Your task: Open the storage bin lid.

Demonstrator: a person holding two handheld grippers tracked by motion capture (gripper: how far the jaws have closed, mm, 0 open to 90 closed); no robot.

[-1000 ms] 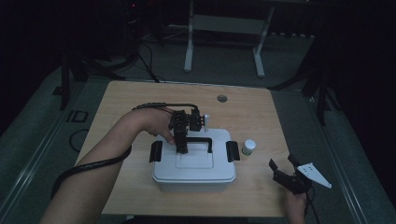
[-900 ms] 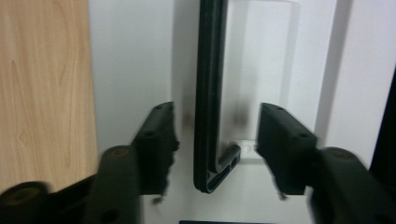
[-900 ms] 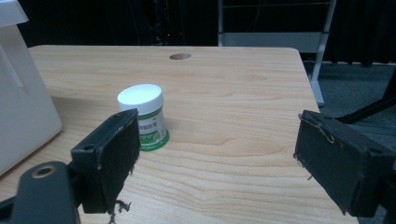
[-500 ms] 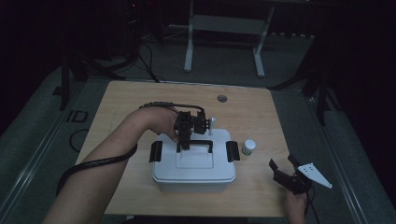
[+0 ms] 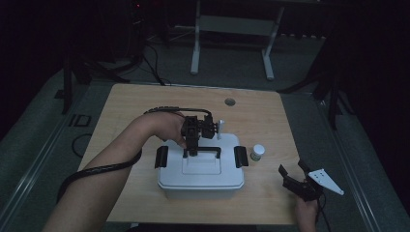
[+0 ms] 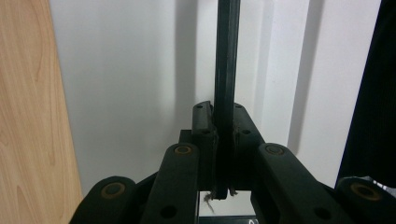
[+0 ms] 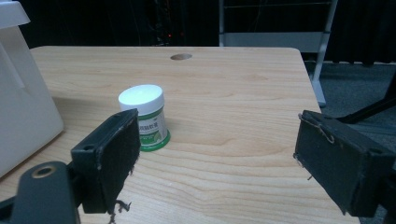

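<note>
Black handle (image 6: 227,56) clamped in left gripper (image 5: 192,151) jaws.

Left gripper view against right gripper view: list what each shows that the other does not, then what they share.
Left gripper view alone: the left tongs shut on the box's black handle, which runs up between the pads over the white lid; they have just closed on it.

Right gripper view alone: the right tongs open with nothing between them, a small white-capped jar with a green label standing on the table beyond them, and a round hole at the far edge.

Shared: the white box and the wooden table.
</note>
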